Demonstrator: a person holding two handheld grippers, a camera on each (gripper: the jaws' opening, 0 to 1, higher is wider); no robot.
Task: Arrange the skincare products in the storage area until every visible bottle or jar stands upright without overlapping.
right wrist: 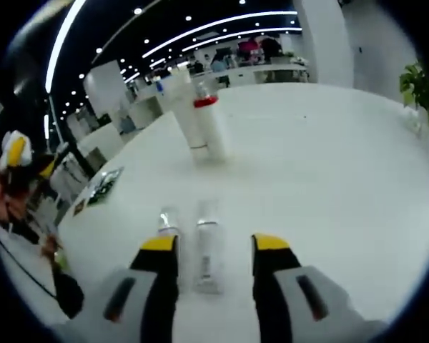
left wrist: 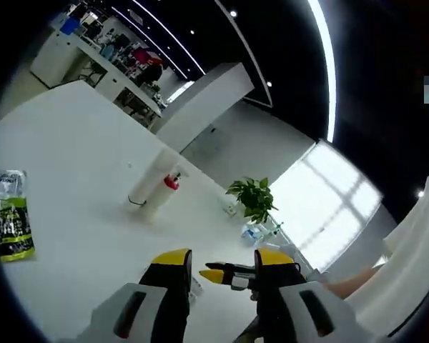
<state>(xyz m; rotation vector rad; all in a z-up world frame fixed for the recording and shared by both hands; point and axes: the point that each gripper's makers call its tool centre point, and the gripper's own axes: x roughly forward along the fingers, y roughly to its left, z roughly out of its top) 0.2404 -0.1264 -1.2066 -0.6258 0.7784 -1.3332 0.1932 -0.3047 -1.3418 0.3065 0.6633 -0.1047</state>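
Right gripper (right wrist: 216, 246) first: its two yellow-tipped jaws stand apart, wide open, holding nothing. Lying flat on the white table (right wrist: 329, 164) right in the gap between them is a clear tube (right wrist: 207, 246), lengthwise, cap end pointing away from the camera. It looks close to the jaws, but whether either jaw touches it, I cannot tell. Just beside it, by the left jaw tip, lies a second small clear bottle (right wrist: 167, 221), also on its side. Any print on either is too blurred to read.

Farther out on the table, two tall white bottles (right wrist: 199, 118) stand upright, touching or nearly so; the nearer one wears a red collar below its cap. Well off to the left lies a flat green-and-black packet (right wrist: 100, 187), lettering unreadable. At the left edge the other gripper's yellow tip shows.

Over to the left gripper view: the left gripper (left wrist: 222, 263) has its jaws open and grips nothing. The other gripper's yellow tip (left wrist: 216, 274) pokes in between them from the right. Beyond, the same tall white bottles (left wrist: 156, 184) with the red collar, then the green packet (left wrist: 11, 214) at the left edge, and a potted plant (left wrist: 253, 197) at the table's far side.
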